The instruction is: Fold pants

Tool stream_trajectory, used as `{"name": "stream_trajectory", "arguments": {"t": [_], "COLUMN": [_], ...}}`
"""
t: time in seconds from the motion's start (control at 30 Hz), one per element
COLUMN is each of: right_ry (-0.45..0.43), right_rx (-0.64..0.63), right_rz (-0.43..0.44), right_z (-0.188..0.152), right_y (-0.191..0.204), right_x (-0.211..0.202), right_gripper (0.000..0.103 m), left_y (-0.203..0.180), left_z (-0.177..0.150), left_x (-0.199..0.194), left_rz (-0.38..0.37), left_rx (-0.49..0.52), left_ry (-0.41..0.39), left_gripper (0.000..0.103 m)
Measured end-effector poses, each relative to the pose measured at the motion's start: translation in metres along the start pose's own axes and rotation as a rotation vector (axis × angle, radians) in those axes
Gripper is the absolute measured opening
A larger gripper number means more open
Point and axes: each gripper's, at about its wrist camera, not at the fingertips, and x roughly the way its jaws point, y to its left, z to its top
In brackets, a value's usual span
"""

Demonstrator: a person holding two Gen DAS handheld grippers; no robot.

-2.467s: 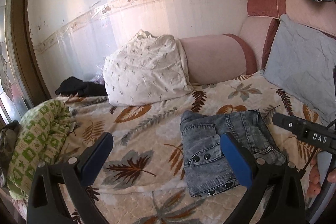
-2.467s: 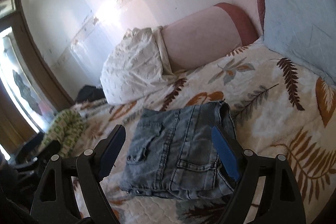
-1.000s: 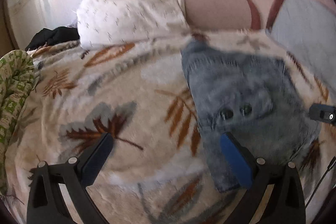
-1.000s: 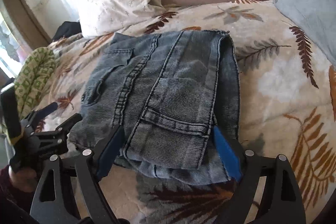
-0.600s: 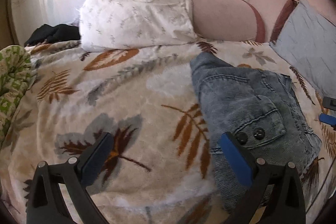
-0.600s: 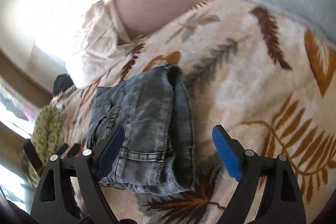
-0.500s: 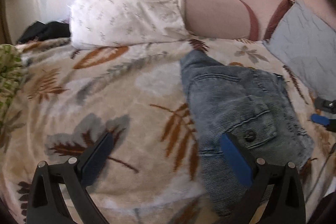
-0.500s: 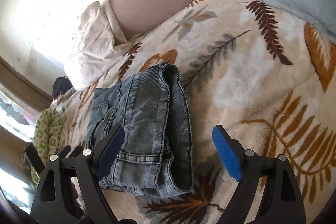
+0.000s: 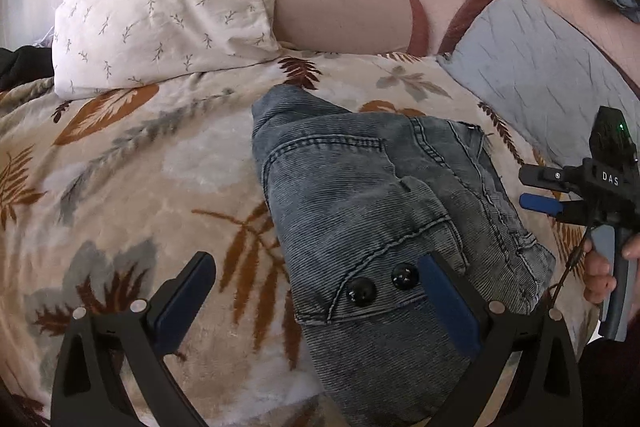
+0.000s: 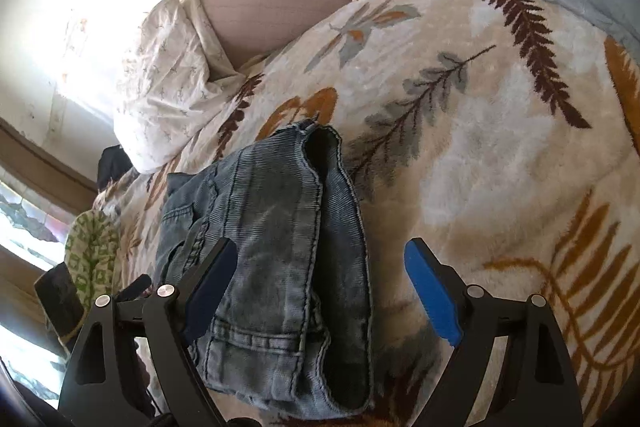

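on leaf blanket (image 9: 140, 187), folded pants (image 9: 360, 211) (denim), tools apart

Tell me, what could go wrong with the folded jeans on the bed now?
The jeans are a thick stack, so a claw might pinch only the top layer and pull the fold apart. The blanket is fluffy, so the open right claw could grab it too. The left claw sits by the pocket buttons, which might snag.
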Motion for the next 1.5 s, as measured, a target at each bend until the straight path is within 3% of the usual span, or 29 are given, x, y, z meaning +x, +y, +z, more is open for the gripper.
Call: {"name": "stream_trajectory", "arguments": {"t": [0.33,0.7,1.5], "right_ry": [0.011,0.010,0.043], "right_rx": [-0.026,-0.031,-0.016], "right_rz": [0.006,0.003,0.009], "right_z": [-0.002,-0.002,-0.008], "right_y": [0.006,0.009,0.010], "right_x": [0.004,0.009,0.022], "right_gripper": [0.086,0.086,0.086], "left_y": [-0.017,-0.018,0.003], "left_z": [-0.001,-0.001,-0.006], "left_x": [-0.008,-0.008,0.011], "left_rz": [0.136,0.150,0.000], "left_rx": [0.085,0.080,-0.107], "left_ry": [-0.051,-0.051,-0.014], "left_gripper": [0.103,0.103,0.103]}}
